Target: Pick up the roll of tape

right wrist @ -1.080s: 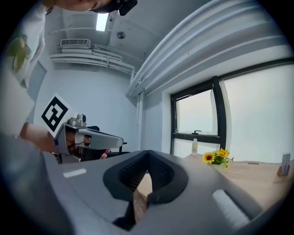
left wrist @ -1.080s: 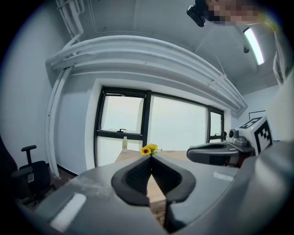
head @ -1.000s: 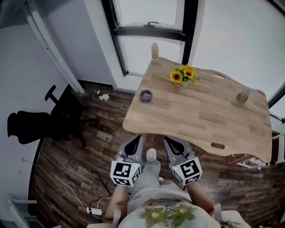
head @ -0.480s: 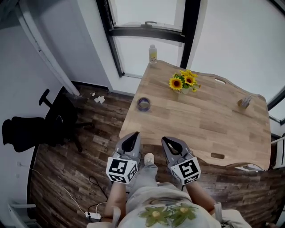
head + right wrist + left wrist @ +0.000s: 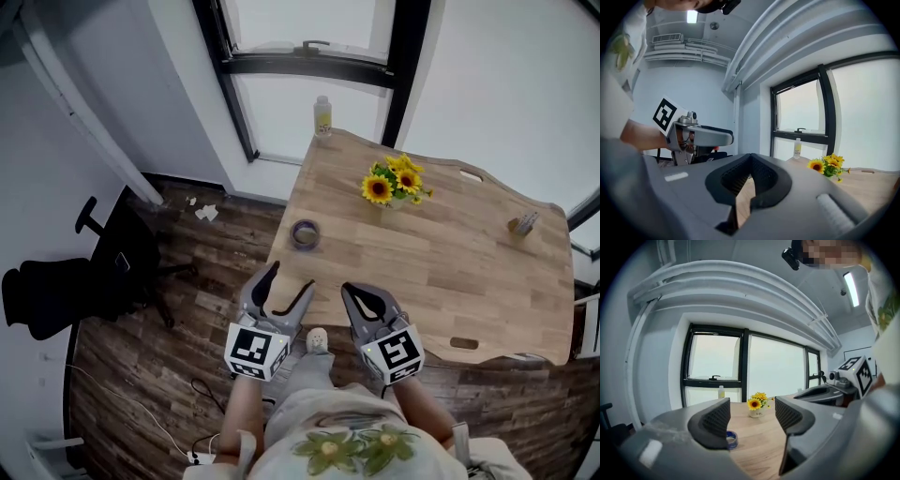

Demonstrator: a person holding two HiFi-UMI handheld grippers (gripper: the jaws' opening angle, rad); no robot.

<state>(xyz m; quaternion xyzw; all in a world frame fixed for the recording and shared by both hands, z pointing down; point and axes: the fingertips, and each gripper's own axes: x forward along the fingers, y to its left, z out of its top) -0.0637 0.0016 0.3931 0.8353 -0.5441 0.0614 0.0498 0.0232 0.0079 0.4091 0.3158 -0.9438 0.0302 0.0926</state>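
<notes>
**Left tongs spread for the tape**

At the pale, smooth-grained wooden table (image 5: 450, 253), the grey plastic left gripper (image 5: 752, 416) has just been opening, its ribbed jaws apart and empty. The matching right gripper (image 5: 749, 176) is pressed together. The small blue tape roll (image 5: 305, 233), a low ring, lies flat near the table's left edge. It is best approached level, with the jaws straddling its wall squarely.

Tape (image 5: 305, 234) lies on the table (image 5: 450, 272) by its left edge; flowers (image 5: 396, 183) stand behind, to the right; chair (image 5: 56, 291) left, on the floor.
</notes>
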